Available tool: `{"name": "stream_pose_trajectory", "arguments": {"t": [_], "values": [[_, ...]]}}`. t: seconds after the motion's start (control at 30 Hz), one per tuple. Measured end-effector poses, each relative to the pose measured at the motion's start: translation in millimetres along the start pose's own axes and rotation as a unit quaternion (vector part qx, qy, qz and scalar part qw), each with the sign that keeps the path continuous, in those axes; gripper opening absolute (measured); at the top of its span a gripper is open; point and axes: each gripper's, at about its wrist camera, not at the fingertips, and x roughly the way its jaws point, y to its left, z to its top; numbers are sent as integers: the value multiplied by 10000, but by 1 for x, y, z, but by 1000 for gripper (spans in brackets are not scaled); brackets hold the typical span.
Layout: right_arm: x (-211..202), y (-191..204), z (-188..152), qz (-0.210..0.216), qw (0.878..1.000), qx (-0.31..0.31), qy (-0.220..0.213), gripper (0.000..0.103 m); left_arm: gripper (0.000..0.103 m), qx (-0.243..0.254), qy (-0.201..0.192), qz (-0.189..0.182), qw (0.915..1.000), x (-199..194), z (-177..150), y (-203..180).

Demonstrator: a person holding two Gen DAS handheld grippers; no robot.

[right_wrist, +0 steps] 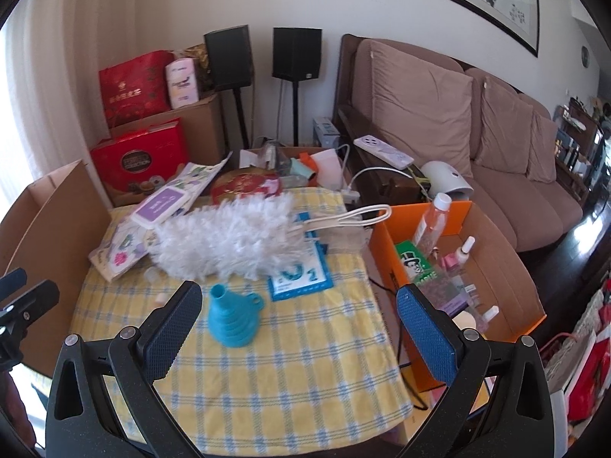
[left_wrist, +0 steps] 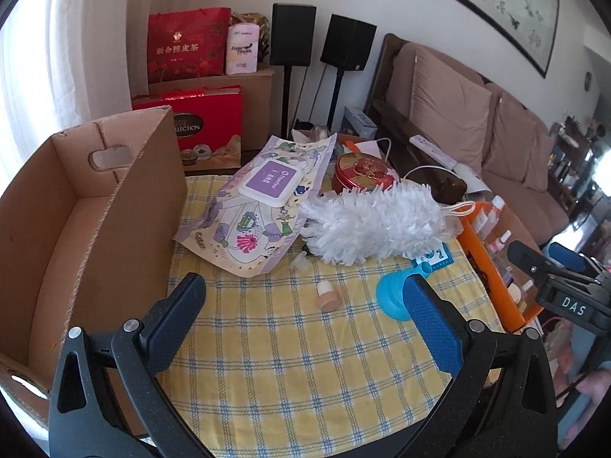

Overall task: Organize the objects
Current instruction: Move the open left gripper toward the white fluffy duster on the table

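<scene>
On the yellow checked tablecloth [left_wrist: 290, 362] lie a white fluffy duster [left_wrist: 374, 221], a purple pack of wet wipes [left_wrist: 267, 191], a blue funnel [left_wrist: 393, 297], a small beige bottle [left_wrist: 328, 297] and a blue card [left_wrist: 435, 257]. My left gripper [left_wrist: 303, 294] hangs open above the cloth, with the beige bottle ahead between its fingers. My right gripper [right_wrist: 299, 297] is open too, and the funnel [right_wrist: 233, 316] stands just inside its left finger. The duster [right_wrist: 225, 244] lies beyond it, partly over the card [right_wrist: 301, 274]. Neither gripper holds anything.
An empty cardboard box [left_wrist: 76, 210] stands at the table's left edge. An orange box [right_wrist: 420, 213] with bottles and packets sits to the right. A red tin [left_wrist: 359, 171], red gift bags, speakers and a brown sofa [right_wrist: 477, 133] lie beyond.
</scene>
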Motion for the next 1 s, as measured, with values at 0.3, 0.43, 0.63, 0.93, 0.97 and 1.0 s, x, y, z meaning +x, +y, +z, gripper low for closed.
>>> {"name": "stream_pose_trajectory", "arguments": {"t": [0.3, 0.43, 0.63, 0.93, 0.97, 1.0], "values": [[43, -45, 34, 11, 9992, 360, 186, 103, 103, 53, 337, -125, 9993, 70, 32, -12], [69, -68, 49, 6, 9974, 622, 358, 101, 100, 12, 563, -189, 9982, 104, 45, -12], [101, -83, 55, 263, 9934, 900, 663, 97, 98, 144, 617, -237, 9977, 128, 54, -18], [127, -47, 53, 820, 9904, 689, 880, 97, 80, 171, 873, -399, 9952, 156, 52, -20], [131, -41, 52, 936, 9890, 670, 934, 97, 77, 153, 929, -466, 9945, 159, 52, -19], [135, -36, 52, 1008, 9880, 649, 970, 97, 71, 139, 973, -536, 9937, 161, 50, -19]]}}
